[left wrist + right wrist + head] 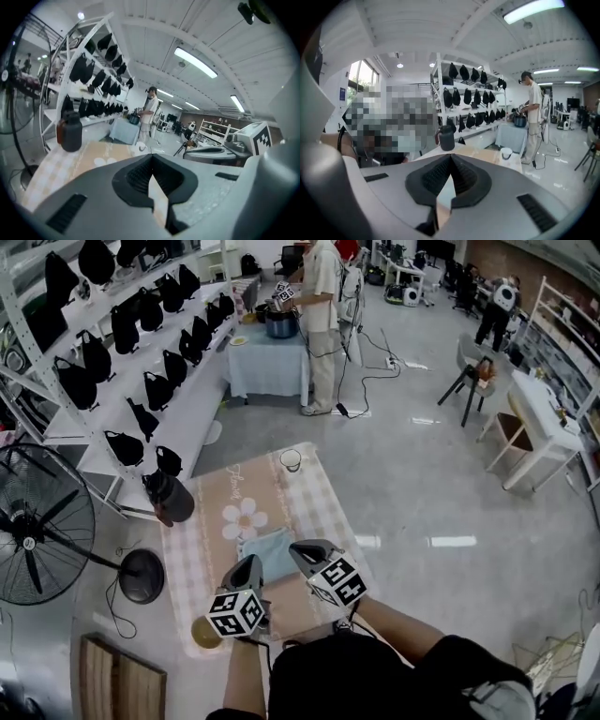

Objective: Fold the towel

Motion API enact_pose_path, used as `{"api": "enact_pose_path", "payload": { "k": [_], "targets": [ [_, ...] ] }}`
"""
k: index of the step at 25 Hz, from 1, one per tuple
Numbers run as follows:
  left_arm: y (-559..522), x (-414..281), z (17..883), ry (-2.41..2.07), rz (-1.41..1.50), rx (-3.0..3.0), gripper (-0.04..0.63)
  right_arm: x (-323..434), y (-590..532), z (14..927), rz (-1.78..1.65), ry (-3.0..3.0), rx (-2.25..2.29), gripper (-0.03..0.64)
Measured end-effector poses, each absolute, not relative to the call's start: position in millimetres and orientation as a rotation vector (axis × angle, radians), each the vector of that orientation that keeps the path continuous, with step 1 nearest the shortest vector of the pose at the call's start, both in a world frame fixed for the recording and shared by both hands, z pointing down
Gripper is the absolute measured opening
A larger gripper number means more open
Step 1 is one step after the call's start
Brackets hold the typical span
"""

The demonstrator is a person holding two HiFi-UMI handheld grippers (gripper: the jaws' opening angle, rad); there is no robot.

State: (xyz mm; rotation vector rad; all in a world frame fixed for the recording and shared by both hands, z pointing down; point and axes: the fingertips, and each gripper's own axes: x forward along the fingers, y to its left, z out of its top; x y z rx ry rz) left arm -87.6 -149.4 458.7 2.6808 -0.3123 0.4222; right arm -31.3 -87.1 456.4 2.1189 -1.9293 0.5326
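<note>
The light blue towel is over the checked tablecloth, between my two grippers. In the head view my left gripper is at the towel's near left edge and my right gripper at its near right edge, both raised above the table. In the left gripper view the jaws are shut, with a pale strip of cloth pinched between the pads. In the right gripper view the jaws are shut on a pale blue strip of towel. Both grippers point out over the table, slightly downward.
A black jug stands on the table's left side and a white cup at its far edge. A yellowish round thing sits by the near left corner. A floor fan, a rack of black bags and a standing person lie beyond.
</note>
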Motion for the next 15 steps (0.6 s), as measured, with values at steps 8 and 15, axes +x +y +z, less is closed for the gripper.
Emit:
{"api": "enact_pose_path", "payload": {
  "k": [8, 15],
  "targets": [
    [-143.2, -87.3, 335.2, -0.451, 0.155, 2.971, 0.005, -12.0, -90.5, 345.5, 0.208, -1.997, 2.230, 0.002],
    [-146.0, -96.6, 303.1, -0.584, 0.057, 3.004, 0.005, -3.1, -83.0, 301.2, 0.027, -1.982, 2.263, 0.002]
  ]
}}
